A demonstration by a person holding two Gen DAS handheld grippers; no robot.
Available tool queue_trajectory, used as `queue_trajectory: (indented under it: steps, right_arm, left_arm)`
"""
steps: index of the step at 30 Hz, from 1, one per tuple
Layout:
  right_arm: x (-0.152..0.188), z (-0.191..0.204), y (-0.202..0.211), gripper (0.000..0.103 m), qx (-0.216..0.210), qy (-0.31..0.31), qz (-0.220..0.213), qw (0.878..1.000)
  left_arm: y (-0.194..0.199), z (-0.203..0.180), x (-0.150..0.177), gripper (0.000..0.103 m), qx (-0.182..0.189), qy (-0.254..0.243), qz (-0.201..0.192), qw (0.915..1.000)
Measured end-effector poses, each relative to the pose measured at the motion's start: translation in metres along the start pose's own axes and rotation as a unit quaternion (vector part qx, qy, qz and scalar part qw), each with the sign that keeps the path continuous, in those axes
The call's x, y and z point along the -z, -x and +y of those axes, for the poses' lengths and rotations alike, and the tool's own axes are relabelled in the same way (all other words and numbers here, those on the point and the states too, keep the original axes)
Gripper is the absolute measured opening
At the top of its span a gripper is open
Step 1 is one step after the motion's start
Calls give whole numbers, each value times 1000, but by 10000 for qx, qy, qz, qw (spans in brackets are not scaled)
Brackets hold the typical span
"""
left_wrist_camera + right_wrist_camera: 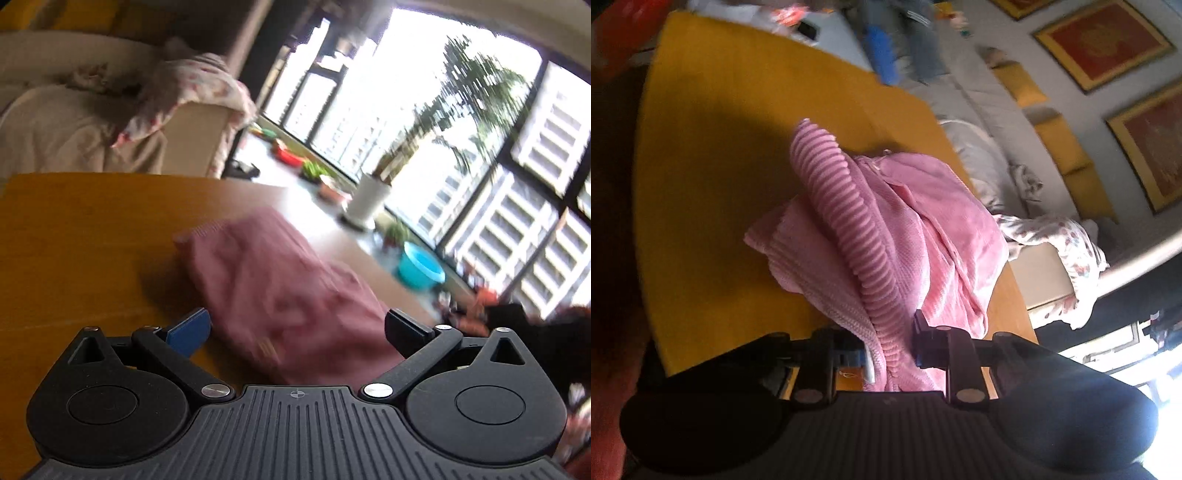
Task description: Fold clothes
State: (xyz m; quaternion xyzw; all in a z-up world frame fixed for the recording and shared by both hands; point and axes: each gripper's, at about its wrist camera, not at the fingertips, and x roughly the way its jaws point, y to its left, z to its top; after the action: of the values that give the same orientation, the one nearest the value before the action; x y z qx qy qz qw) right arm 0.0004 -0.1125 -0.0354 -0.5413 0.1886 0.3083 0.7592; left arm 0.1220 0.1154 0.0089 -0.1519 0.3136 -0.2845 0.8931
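Gripping the pink knitted garment by its thick ribbed band, the right gripper has its jaws pinching the fabric between them, and the band runs up and away from the fingers in a long ridge. The rest of the garment lies heaped on the wooden table, bunched in loose folds close to the table's edge on the sofa side.

Over to the left gripper: jaws spread wide, nothing between them, hovering above the garment's near end. That view is smeared with blur, so whether the fingers touch the cloth, I cannot tell.

The step in hand looks like lifting one edge to lay it over the rest, with folding barely begun, judging by the crumpled heap. To do it well, the right gripper should keep its pinch firm on the band, since a chunky rib can slide out, and carry it low across. The left gripper would do best closing on the matching corner so the edge travels level, not twisted.

Beyond the table's far side sits a beige sofa with a floral cloth draped over it.
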Motion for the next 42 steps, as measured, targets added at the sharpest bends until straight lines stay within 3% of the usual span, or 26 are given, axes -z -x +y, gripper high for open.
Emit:
queue_trajectory:
  steps: [2,3,9,16,20,24,26,30,32,36,42]
  right_arm:
    - [-2,-5,13,21,-91,148,43,9998]
    - [-2,-8,20,21,-138,209,62,9997]
    - [-10,-27,51,21,-176,548,223,9981]
    - [-27,-51,43,21,-192,1023,264,9942]
    - [-38,-75,23,23,-309,1070,152,9937]
    - [-54,-98,-13,27,-693,930,40,9932]
    - [-59,-104,-33,28,-869,849,30,9926]
    - [-61,-110,-71,31,-1076,622,24,9922]
    - [-60,-112,-83,31,-1112,459,3,9927]
    - [-54,-117,-82,30,-1130,157,-107,9934]
    - [-38,-129,-50,28,-1213,-269,-247,9919]
  left_arm:
    - [-21,4,-7,62,-84,158,36,9998]
    - [-33,6,-9,59,-121,204,82,9997]
    - [-86,-1,-6,54,-119,-126,502,9986]
    - [-96,2,6,54,-97,-325,728,9968]
    - [-98,6,6,56,11,-358,779,9963]
    - [-81,15,2,60,186,-171,661,9975]
    - [-63,22,0,74,302,-88,504,9982]
    - [-27,32,-6,86,529,-10,193,9984]
    - [-14,33,-7,99,741,11,63,9972]
    - [-10,4,-6,103,909,-617,10,9939]
    - [-49,-54,7,103,294,-1928,66,9808]
